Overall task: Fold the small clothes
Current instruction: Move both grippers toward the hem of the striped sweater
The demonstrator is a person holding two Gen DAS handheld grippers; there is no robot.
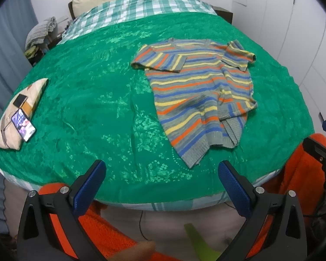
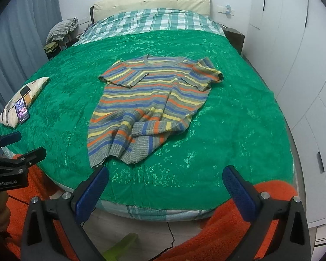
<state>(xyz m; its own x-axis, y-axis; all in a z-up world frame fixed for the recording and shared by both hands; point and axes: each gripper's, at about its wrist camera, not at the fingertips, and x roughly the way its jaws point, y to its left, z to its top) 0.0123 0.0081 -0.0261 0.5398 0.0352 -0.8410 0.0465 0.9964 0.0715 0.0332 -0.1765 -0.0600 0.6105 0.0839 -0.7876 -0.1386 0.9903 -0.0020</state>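
A small striped knit sweater (image 1: 197,91) in grey, blue, yellow and orange lies on the green bedspread (image 1: 93,100), collar toward the headboard, both short sleeves folded inward, hem rumpled. It also shows in the right wrist view (image 2: 150,100). My left gripper (image 1: 162,174) is open and empty, held near the bed's foot edge, short of the sweater's hem. My right gripper (image 2: 165,179) is open and empty, also near the foot edge, just below the hem. The left gripper also shows at the left of the right wrist view (image 2: 13,150).
A patterned pillow (image 1: 17,117) with a lit phone (image 1: 24,125) and a dark card lies at the bed's left edge. Checked bedding (image 1: 141,6) and a cream headboard are at the far end. White wardrobe doors (image 2: 293,54) stand to the right. Orange fabric (image 2: 228,228) lies below the bed's foot.
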